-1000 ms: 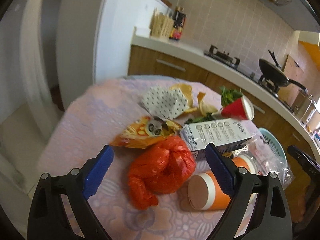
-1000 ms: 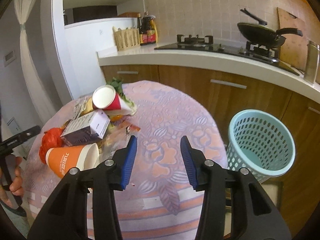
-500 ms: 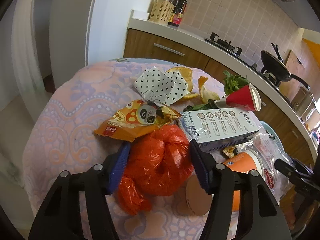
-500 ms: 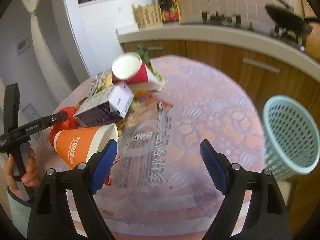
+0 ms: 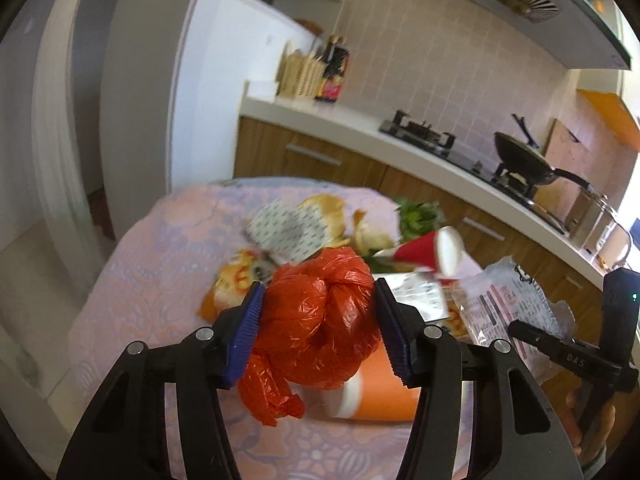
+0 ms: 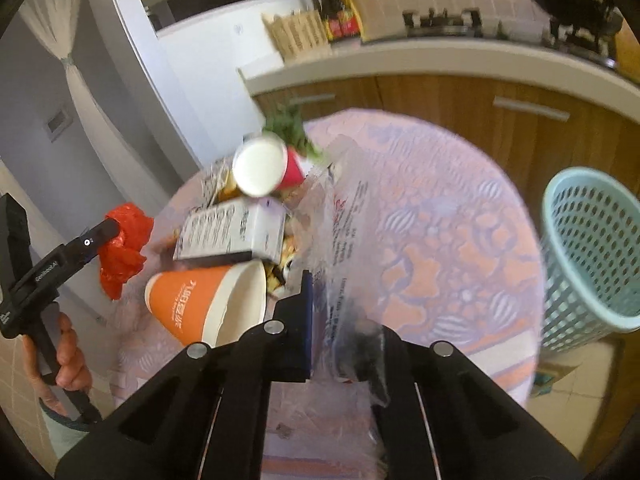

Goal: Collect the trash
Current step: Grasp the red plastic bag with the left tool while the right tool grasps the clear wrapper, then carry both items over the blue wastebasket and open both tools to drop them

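Left fingers (image 5: pixel 318 326): pinching the crumpled red plastic bag (image 5: pixel 320 320) between them.
Right fingers (image 6: pixel 340 328): pinching the clear printed wrapper (image 6: pixel 344 240).
Next: we carry both (grips firm) to the pale-blue basket (image 6: pixel 592 248).

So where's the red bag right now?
The red bag is clamped in the left gripper, lifted just above the orange cup at the table's left edge; the right view shows it left of the white carton.

The trash pile (image 6: pixel 248 216) sits on the table (image 6: pixel 440 220) — the basket (image 6: pixel 592 248) stands beside the table, on the right.
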### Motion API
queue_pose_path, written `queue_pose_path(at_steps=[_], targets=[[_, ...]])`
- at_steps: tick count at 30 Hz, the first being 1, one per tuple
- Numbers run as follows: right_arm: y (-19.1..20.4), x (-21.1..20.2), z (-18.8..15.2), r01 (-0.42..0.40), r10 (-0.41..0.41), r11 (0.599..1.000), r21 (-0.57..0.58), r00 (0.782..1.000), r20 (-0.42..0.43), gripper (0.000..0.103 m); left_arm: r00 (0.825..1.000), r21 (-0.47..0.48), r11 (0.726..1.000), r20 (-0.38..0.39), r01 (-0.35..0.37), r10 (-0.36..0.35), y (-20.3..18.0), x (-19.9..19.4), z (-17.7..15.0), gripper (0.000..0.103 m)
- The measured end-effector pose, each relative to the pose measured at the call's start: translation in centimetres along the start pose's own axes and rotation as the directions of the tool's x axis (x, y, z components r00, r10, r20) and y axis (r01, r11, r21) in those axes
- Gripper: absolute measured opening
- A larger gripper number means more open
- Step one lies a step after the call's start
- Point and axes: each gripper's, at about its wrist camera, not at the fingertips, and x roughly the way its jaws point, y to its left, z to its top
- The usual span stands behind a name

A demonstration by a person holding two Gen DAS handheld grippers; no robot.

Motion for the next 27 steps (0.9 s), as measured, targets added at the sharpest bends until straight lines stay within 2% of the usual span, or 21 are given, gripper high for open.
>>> queue_pose_path(at_steps=[4,8,13,16,22,24,27], targets=[[-1.4,-2.3,0.7,-0.007,0.007,1.000,0.011,0.998,0.064,0.004,0.999,0.037,0.998,0.024,0.047,-0.048,-2.7,-0.6,0.7,0.053],[-3.2,-3.9,1.4,0.004,-0.009,0.999,0.045,0.994,0.112,0.004,0.990,0.082,0.987,0.037,0.136,-0.139,-6.0,-0.6,1.5,0.053],[-7.1,-6.5,2.4,0.076,-0.093,0.992,0.100,0.980,0.176,0.004,0.972,0.151,0.962,0.022,0.227,-0.233,-11.4,0.6,2.5,0.053],[-11.0,-8.1,2.8,0.122,-0.155,0.978,0.167,0.967,0.204,0.004,0.956,0.182,0.941,0.005,0.287,-0.293,-15.2,1.7,3.5,0.053],[-19.0,-9.5,2.7,0.230,-0.293,0.929,0.290,0.936,0.193,0.004,0.937,0.243,0.906,-0.056,0.347,-0.344,-23.4,5.6,4.2,0.053],[-21.6,-9.4,2.4,0.267,-0.334,0.908,0.323,0.927,0.173,0.004,0.928,0.243,0.896,-0.099,0.371,-0.358,-26.7,8.2,4.1,0.053],[-25.9,-9.1,1.8,0.287,-0.358,0.882,0.374,0.924,0.135,0.004,0.918,0.250,0.886,-0.167,0.392,-0.359,-31.0,12.0,3.5,0.053]])
